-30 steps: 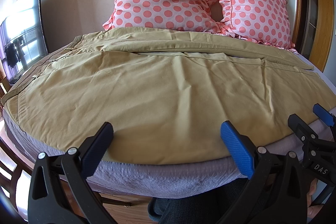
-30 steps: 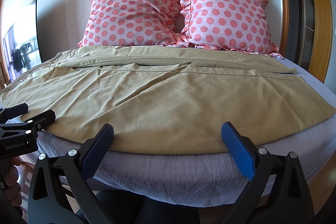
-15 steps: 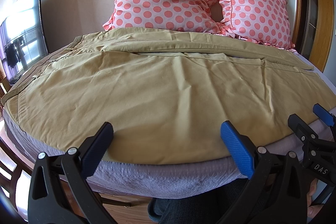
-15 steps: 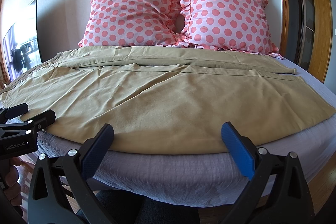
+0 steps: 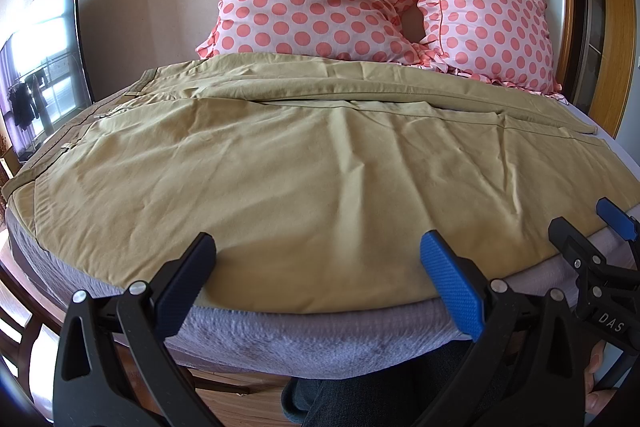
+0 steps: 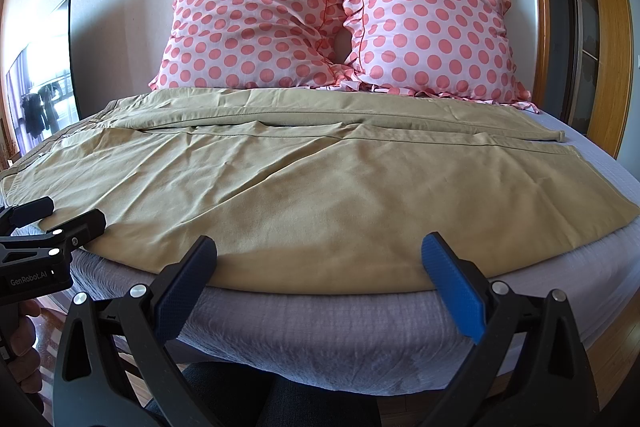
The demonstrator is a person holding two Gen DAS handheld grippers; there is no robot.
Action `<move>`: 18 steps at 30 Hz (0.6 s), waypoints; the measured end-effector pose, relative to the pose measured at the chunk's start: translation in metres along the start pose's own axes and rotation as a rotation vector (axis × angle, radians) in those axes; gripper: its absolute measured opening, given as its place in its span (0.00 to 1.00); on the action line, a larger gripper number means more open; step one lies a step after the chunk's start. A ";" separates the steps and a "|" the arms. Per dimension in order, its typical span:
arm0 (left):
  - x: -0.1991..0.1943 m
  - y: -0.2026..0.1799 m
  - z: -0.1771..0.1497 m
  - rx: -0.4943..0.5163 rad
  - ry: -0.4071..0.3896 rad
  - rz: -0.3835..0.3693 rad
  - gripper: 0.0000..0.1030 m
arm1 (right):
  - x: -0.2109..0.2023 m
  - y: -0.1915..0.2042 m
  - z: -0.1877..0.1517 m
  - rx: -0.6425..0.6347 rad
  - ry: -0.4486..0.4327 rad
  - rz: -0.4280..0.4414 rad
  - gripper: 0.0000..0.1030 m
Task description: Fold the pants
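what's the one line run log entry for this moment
pants: flat on bed, unfolded | left gripper: open, at near edge | right gripper: open, at near edge | pillows: behind pants

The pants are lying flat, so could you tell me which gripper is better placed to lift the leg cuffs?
Probably right: the right gripper hangs open nearer the cuffs; the left gripper faces the waistband end.

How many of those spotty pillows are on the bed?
2: the left pillow and the right pillow lean side by side against the wall behind the pants. None seem hidden.
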State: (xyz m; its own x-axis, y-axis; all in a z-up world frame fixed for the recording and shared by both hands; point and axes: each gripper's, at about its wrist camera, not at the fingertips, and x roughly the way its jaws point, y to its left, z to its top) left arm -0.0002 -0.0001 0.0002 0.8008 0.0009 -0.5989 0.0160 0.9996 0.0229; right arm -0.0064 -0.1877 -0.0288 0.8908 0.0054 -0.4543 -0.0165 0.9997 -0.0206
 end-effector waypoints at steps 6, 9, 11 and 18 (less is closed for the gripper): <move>0.000 0.000 0.000 0.000 0.000 0.000 0.98 | 0.000 0.000 0.000 0.000 0.000 0.000 0.99; 0.000 0.000 0.000 0.000 0.000 0.000 0.98 | -0.001 0.000 0.000 0.000 0.000 0.000 0.99; 0.000 0.000 0.000 0.001 -0.001 0.000 0.98 | -0.001 -0.001 0.000 -0.001 -0.001 0.001 0.99; 0.000 0.004 0.003 0.009 0.020 -0.035 0.98 | 0.012 -0.041 0.044 0.076 0.060 0.084 0.99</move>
State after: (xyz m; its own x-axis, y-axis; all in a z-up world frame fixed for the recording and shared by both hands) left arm 0.0018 0.0043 0.0029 0.7878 -0.0337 -0.6150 0.0495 0.9987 0.0087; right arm 0.0251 -0.2278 0.0061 0.8591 0.0896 -0.5040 -0.0534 0.9949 0.0860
